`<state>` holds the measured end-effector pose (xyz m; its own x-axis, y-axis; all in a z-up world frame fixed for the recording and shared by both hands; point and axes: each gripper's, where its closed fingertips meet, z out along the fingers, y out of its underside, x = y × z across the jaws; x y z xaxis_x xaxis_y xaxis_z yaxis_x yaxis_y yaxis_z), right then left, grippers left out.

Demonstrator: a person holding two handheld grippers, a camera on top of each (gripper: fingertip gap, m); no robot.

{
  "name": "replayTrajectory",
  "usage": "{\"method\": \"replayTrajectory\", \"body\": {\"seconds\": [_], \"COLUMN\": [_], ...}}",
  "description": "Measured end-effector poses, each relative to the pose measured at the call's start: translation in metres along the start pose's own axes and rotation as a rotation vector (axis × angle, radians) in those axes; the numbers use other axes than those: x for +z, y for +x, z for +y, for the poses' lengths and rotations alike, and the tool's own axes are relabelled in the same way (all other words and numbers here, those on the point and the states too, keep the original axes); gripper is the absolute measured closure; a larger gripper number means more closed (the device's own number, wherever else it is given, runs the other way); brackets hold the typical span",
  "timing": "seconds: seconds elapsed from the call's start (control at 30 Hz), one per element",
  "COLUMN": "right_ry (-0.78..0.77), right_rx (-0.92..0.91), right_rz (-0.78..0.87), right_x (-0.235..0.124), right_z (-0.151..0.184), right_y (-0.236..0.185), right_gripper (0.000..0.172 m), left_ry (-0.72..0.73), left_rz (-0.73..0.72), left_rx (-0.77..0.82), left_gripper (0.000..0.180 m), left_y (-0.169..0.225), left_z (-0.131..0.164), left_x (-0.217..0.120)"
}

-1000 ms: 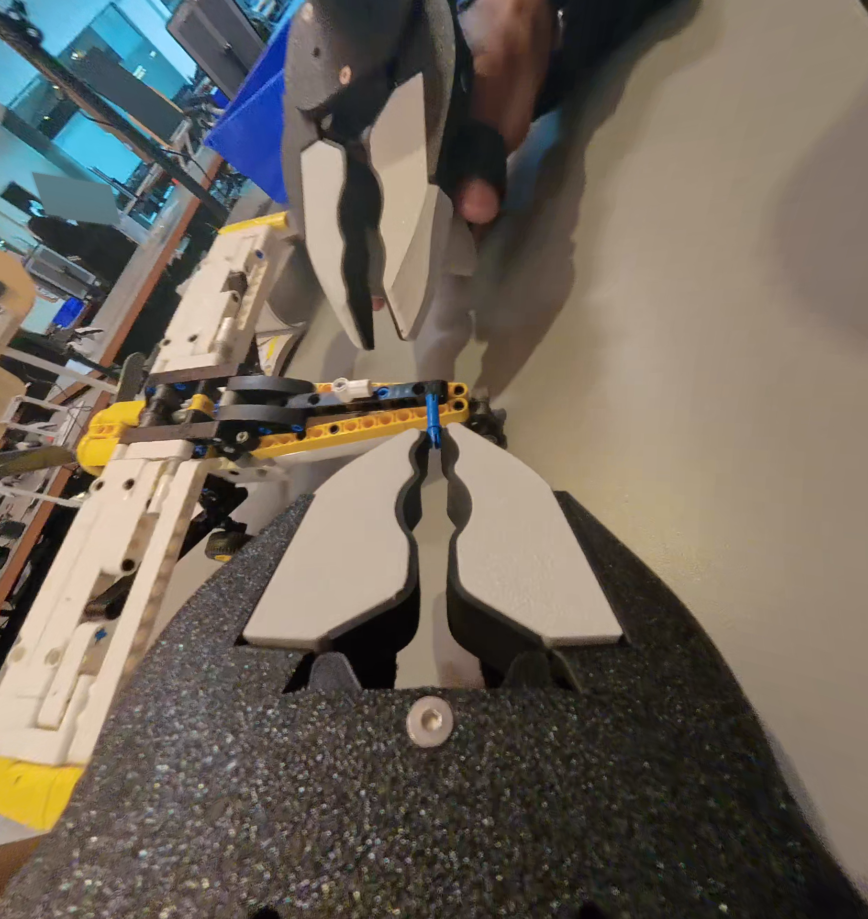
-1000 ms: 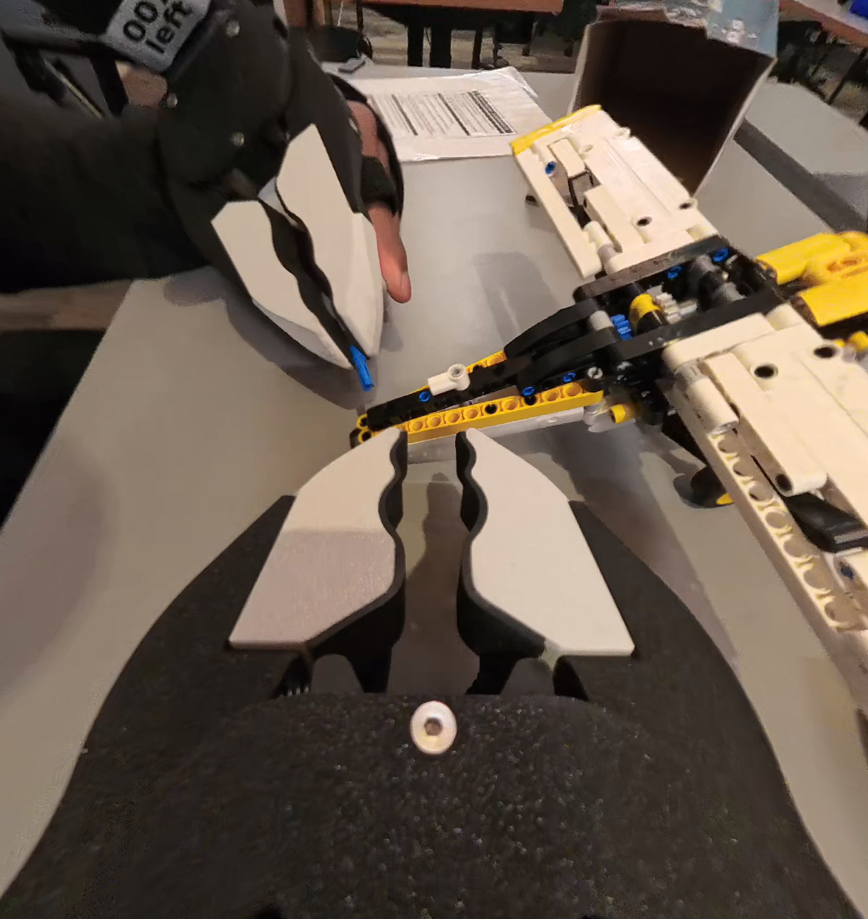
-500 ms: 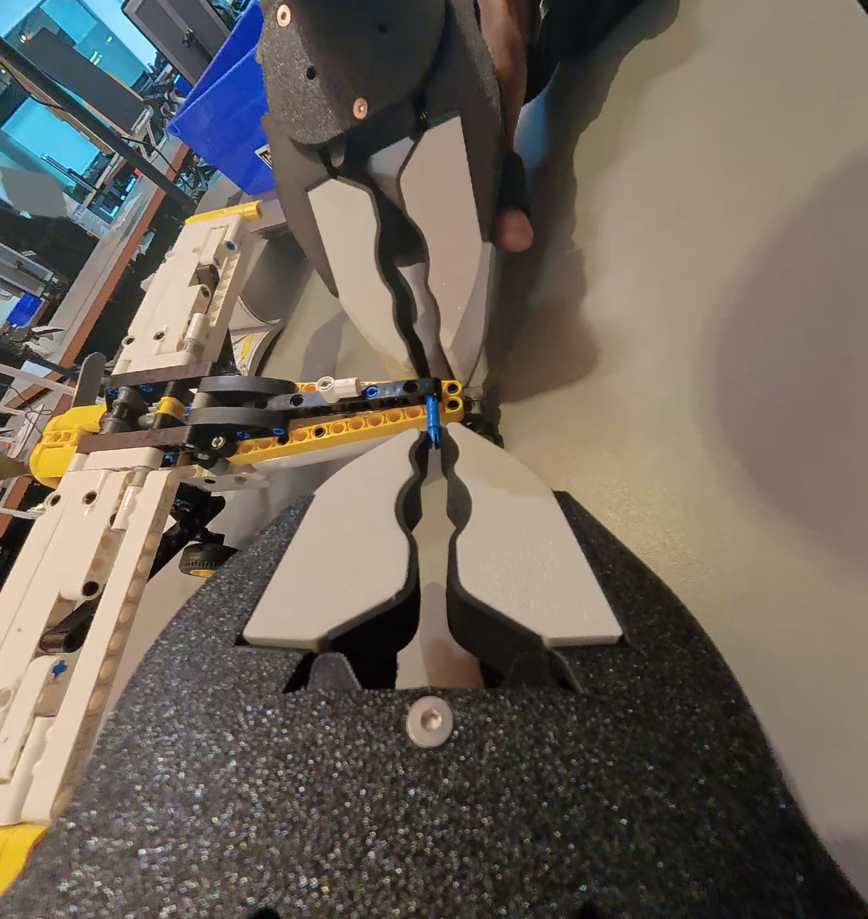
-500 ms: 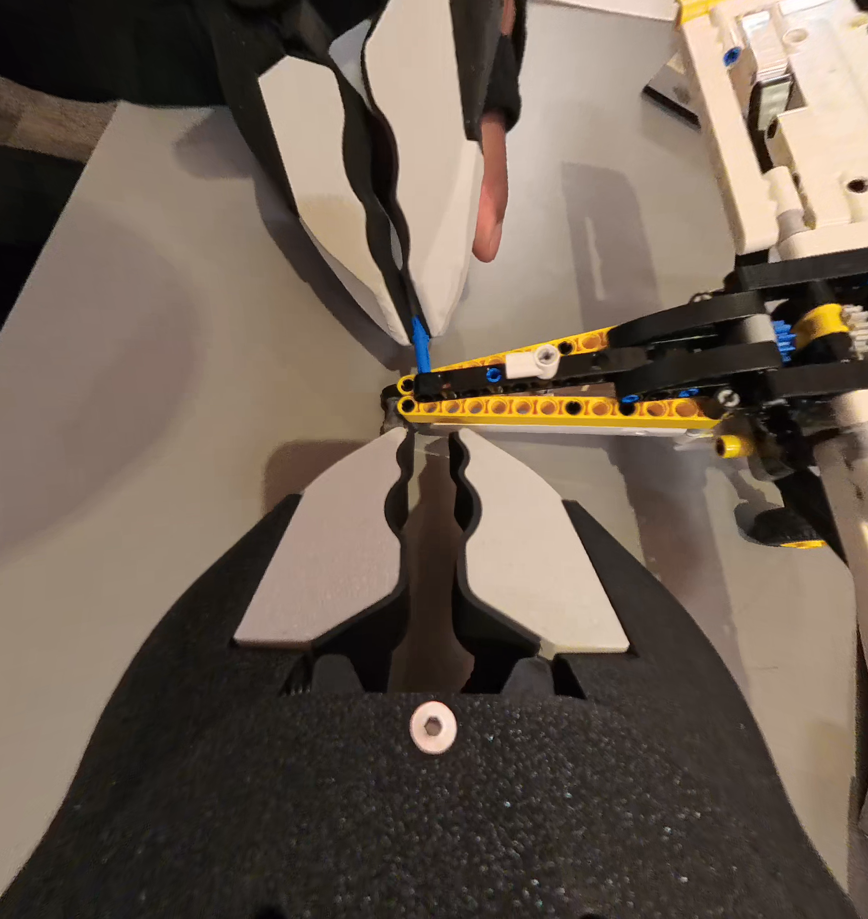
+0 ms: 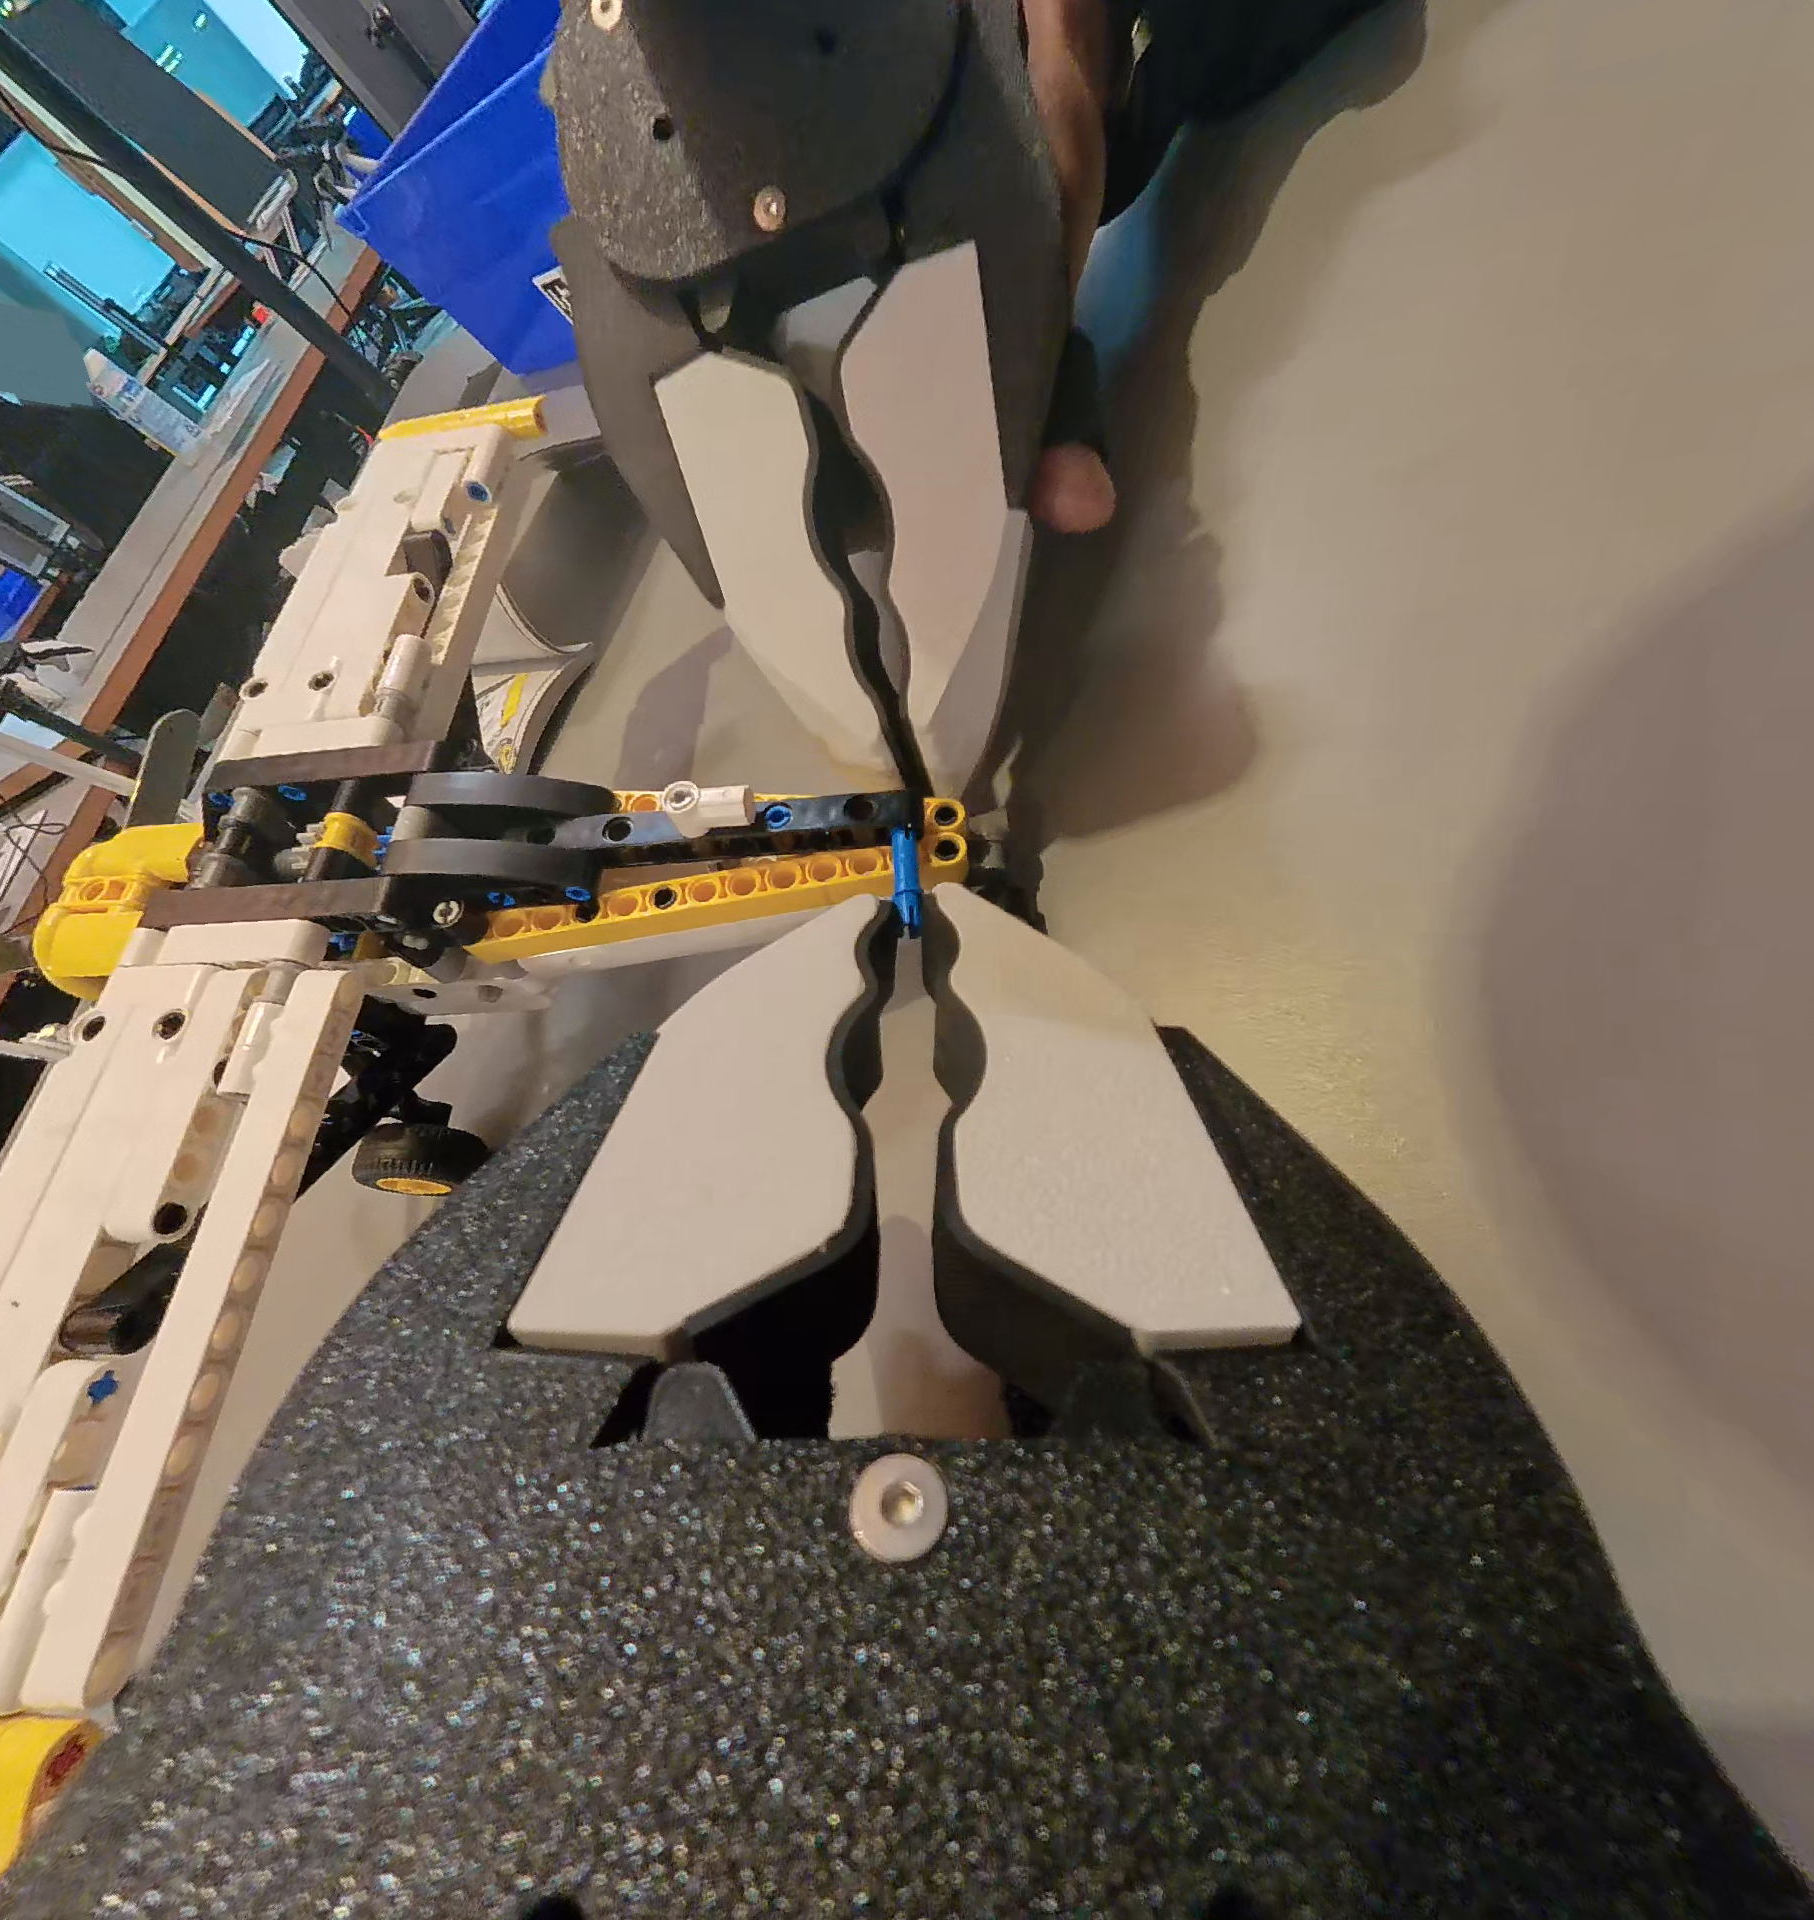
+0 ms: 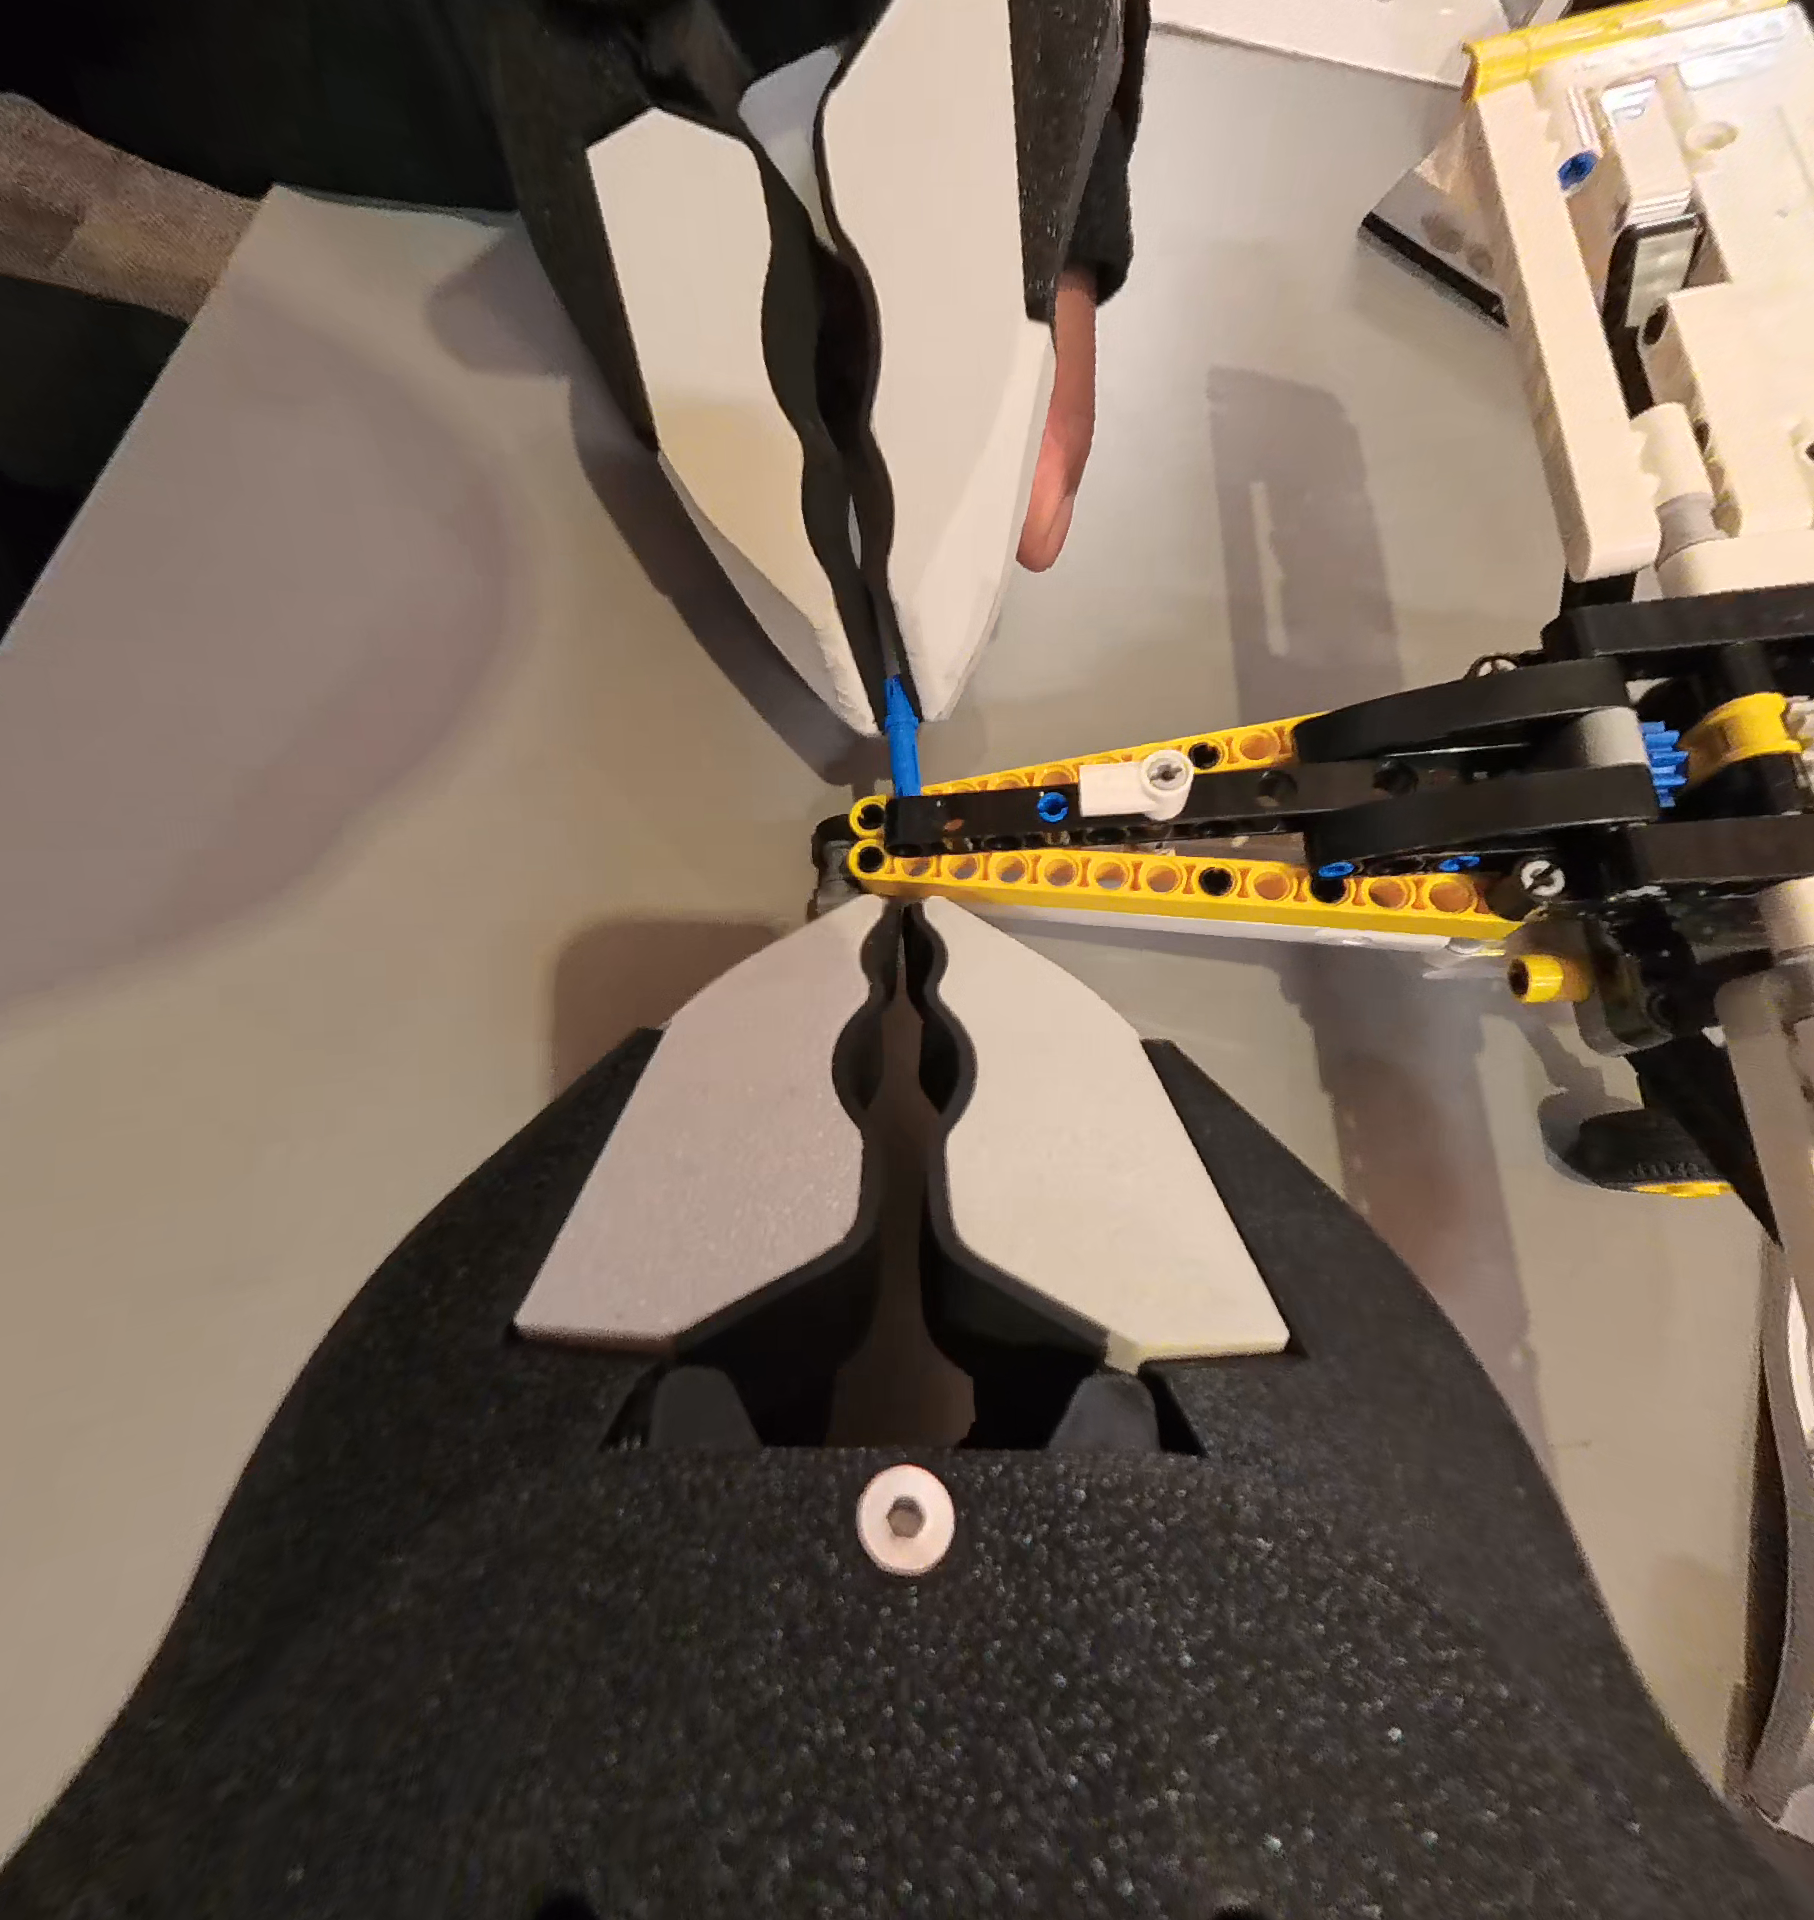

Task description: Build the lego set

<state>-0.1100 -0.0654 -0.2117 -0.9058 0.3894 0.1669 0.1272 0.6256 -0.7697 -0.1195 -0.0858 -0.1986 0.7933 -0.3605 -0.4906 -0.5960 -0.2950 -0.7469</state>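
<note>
My left gripper (image 5: 908, 914) is shut on a small blue pin (image 5: 907, 878). The pin's free end touches the tip of a long arm of yellow beams (image 5: 737, 894) and a black beam (image 5: 809, 816) on a white, yellow and black brick-built model (image 5: 155, 1143). The right wrist view shows this gripper (image 6: 895, 717) with the pin (image 6: 899, 748) at the black beam's end (image 6: 986, 816). My right gripper (image 6: 898, 920) is shut, its tips against the near yellow beam (image 6: 1090, 883), opposite the left one. It also shows in the left wrist view (image 5: 924, 774).
The model lies on a grey table (image 6: 259, 727). A white connector (image 6: 1137, 790) sits on the black beam. A small black wheel (image 6: 1651, 1164) lies under the model. A blue bin (image 5: 456, 208) stands behind. A person's finger (image 6: 1059, 468) is beside the left gripper. Less than 4 cm separates the two grippers' tips.
My right gripper came up to the beam's end and its jaws shut there. My left gripper brought the blue pin down to the tip of the black beam.
</note>
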Motion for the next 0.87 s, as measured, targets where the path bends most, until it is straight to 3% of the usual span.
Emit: {"method": "replayTrajectory", "body": {"seconds": [0.17,0.47,0.87], "right_ry": [0.086,0.100,0.085], "right_rx": [0.016,-0.033,-0.252], "right_rz": [0.024,0.045,0.168], "right_x": [-0.0073,-0.0062,-0.0062], "right_z": [-0.0086,-0.0115,-0.0071], "right_y": [0.0038,0.0037,0.0088], "right_gripper": [0.170,0.170,0.166], "left_ry": [0.010,0.016,0.015], "left_rz": [0.005,0.019,0.029], "left_rx": [-0.005,-0.013,-0.027], "left_gripper": [0.176,0.176,0.176], "left_y": [-0.0004,-0.0016,-0.0030], "left_z": [0.0001,0.0008,0.0020], "left_x": [0.0002,0.0001,-0.0003]}}
